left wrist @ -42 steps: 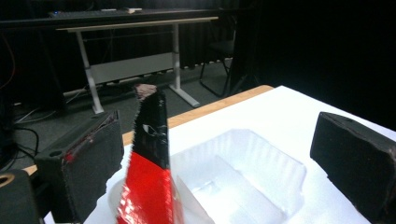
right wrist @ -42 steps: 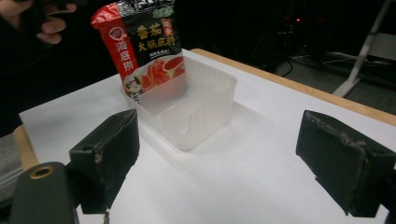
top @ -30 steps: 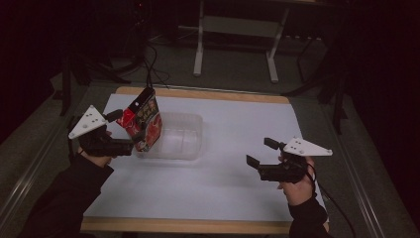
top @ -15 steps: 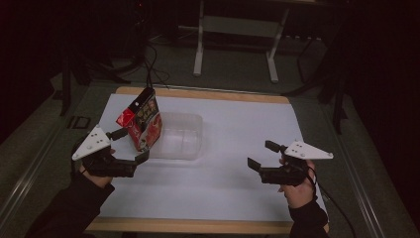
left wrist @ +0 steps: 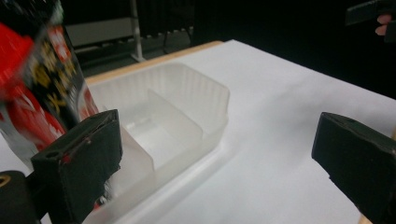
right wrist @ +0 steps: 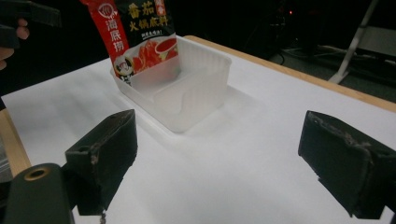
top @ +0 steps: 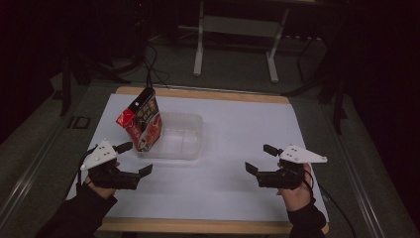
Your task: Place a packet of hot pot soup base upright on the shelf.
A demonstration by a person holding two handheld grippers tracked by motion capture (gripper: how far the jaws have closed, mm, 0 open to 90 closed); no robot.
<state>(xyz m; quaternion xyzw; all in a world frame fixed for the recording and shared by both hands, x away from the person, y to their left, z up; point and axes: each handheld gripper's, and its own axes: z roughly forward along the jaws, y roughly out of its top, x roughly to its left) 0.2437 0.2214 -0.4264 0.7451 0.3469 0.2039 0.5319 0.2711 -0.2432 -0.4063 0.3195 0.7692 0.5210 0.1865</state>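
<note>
A red and black sauce packet (top: 141,120) (right wrist: 140,35) (left wrist: 39,79) stands upright, leaning in the left end of a clear two-compartment plastic tray (top: 181,138) (left wrist: 187,100) (right wrist: 196,84) on the white table. My left gripper (top: 134,159) is open, low over the table just in front of the tray's left end, nothing between its jaws. My right gripper (top: 260,158) is open too, at the right front of the table, well apart from the tray, and empty.
A white sheet (top: 233,129) covers the wooden table (top: 208,94). Beyond the far edge stand a metal stand's legs (top: 235,54) and cables on a dark floor.
The left gripper let go of the packet and drew back toward the front edge, now open. The packet stays standing in the tray. The right gripper barely moved.
</note>
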